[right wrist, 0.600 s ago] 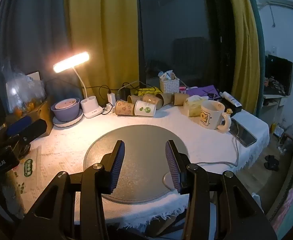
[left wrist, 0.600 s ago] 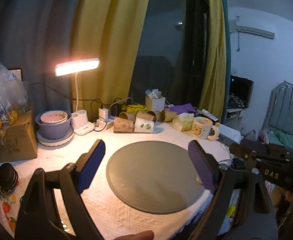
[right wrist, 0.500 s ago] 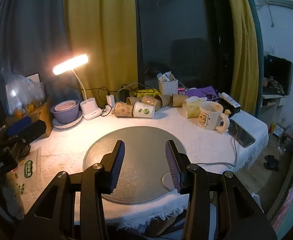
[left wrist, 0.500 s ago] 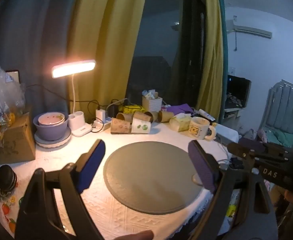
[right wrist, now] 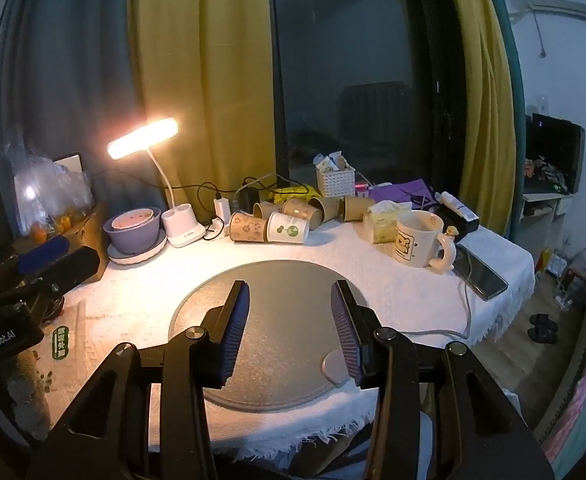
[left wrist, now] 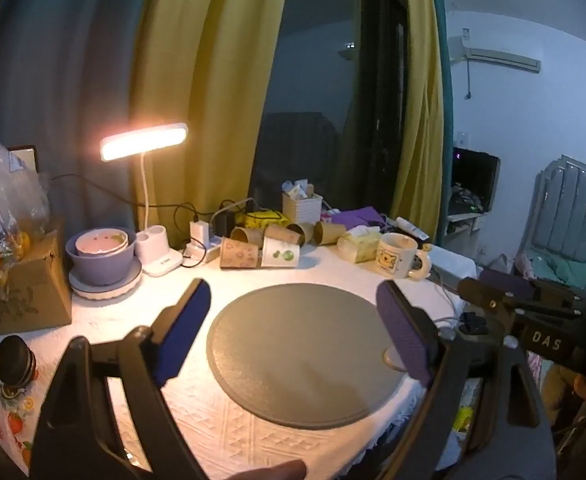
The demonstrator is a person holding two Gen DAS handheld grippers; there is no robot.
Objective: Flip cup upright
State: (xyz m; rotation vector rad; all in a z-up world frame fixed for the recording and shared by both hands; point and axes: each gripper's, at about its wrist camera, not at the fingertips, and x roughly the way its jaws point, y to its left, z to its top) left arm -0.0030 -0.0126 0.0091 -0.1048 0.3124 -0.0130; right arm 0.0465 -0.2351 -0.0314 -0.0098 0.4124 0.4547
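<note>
The left claw [left wrist: 293,332] fills the bottom of its view, spread wide and holding nothing, its blue pads [left wrist: 183,330] framing the round grey mat [left wrist: 293,356] at centre frame. The right claw [right wrist: 289,324] sits low in its own view, also parted and empty, though narrower, above the same mat [right wrist: 277,320]. Beyond the mat, at mid-frame, paper cups lie on their sides in a cluster on the white-clothed table [right wrist: 373,280]: a brown patterned cup [right wrist: 248,227] touching a white cup with a green print [right wrist: 287,229], more brown ones behind. A cream mug [right wrist: 417,238] stands upright to the right; a lit desk lamp [right wrist: 143,142] glows at upper left.
</note>
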